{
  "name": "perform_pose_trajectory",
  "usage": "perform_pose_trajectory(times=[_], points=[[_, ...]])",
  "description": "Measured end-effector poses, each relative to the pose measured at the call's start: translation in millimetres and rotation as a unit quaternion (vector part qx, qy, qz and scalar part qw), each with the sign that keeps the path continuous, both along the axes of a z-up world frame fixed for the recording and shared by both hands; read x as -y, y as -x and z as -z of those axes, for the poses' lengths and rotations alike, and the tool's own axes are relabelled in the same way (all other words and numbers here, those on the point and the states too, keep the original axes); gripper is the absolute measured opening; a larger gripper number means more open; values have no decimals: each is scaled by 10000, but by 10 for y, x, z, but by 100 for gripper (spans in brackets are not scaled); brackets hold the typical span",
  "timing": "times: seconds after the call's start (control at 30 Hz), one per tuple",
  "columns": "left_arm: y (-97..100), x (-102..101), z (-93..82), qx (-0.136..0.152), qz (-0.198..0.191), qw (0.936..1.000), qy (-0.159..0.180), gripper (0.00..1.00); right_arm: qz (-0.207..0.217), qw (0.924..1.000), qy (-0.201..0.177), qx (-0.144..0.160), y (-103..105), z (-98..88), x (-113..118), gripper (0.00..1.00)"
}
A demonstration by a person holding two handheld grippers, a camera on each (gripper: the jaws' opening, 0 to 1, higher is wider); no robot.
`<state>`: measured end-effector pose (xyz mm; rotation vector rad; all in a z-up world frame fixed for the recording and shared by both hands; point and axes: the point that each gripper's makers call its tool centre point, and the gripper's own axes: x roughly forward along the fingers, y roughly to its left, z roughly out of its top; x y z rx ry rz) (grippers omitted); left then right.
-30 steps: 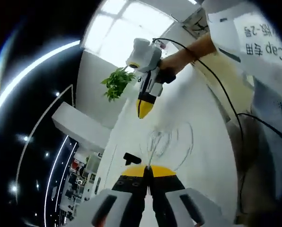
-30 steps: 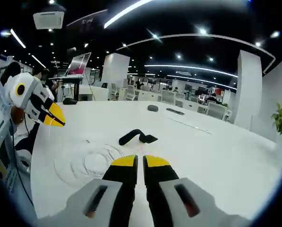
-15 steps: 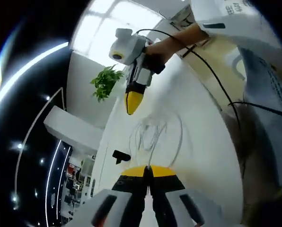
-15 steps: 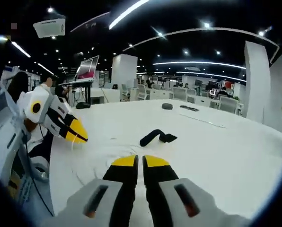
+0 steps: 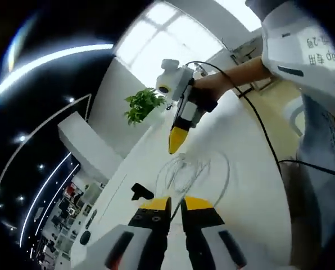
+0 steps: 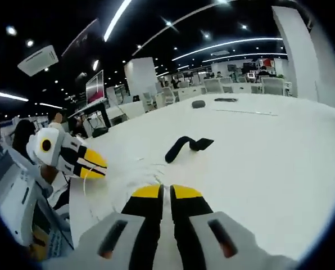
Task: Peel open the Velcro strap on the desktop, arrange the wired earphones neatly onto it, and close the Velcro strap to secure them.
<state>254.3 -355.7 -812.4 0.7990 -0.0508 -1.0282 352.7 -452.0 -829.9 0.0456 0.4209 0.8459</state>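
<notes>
**Strap and cord both loose, nothing held**

Ahead of the right claw [image 6: 164, 194], jaws nearly closed and empty, lies the black Velcro strap [image 6: 184, 147]: light, floppy, best pinched at its free end. The left claw [image 5: 175, 203], slightly parted, hangs just short of the coiled earphones [image 5: 193, 171], thin, tangle-prone, on the tabletop [image 6: 268, 146].

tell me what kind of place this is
Probably a large open-plan office: a long white table runs back to rows of desks and chairs under strip ceiling lights, with a wall screen at one side.
</notes>
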Motion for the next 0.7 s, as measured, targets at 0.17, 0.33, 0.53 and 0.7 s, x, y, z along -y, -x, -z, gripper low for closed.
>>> perform_pose_trajectory(times=[0.17,0.33,0.53,0.7], points=[[126,-6,-13,-274,174,9994,150,20,27,9998,-96,-198,-26,36,-1,9],[223,62,62,-671,279,9968,324,26,-12,9989,-211,-426,-16,76,-14,9],[-343,-235,174,-701,174,9969,316,27,-8,9986,-197,-488,-12,95,-38,10],[-377,-349,84,-714,-3,9959,555,26,-3,9981,-190,-580,-31,139,-31,10]])
